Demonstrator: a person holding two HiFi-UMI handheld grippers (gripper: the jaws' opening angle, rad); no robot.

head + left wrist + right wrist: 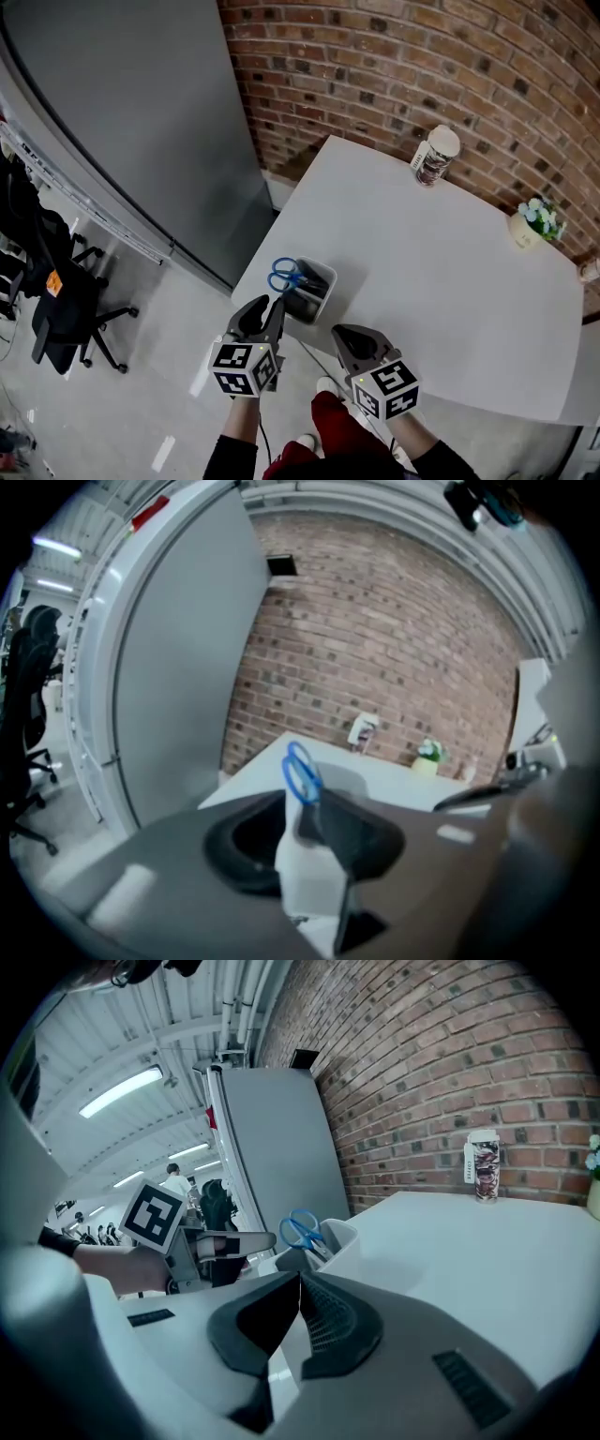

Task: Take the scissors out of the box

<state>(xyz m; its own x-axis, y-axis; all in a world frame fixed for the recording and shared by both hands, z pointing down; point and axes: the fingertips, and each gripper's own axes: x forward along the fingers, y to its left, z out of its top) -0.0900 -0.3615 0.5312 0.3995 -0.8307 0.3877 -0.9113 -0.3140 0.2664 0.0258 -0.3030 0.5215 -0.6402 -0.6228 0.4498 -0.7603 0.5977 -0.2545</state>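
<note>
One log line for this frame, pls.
phase: pre-grasp | scissors: in box, handles up | left hand-held gripper: open, empty, near box | right hand-held gripper: shut, empty

Blue-handled scissors [285,276] upright, handles up, inside small open box [328,277] at table [422,272] corner

Bright, even light from ceiling strips [117,1091]; fisheye-bent edges, left gripper view blurred.
</note>
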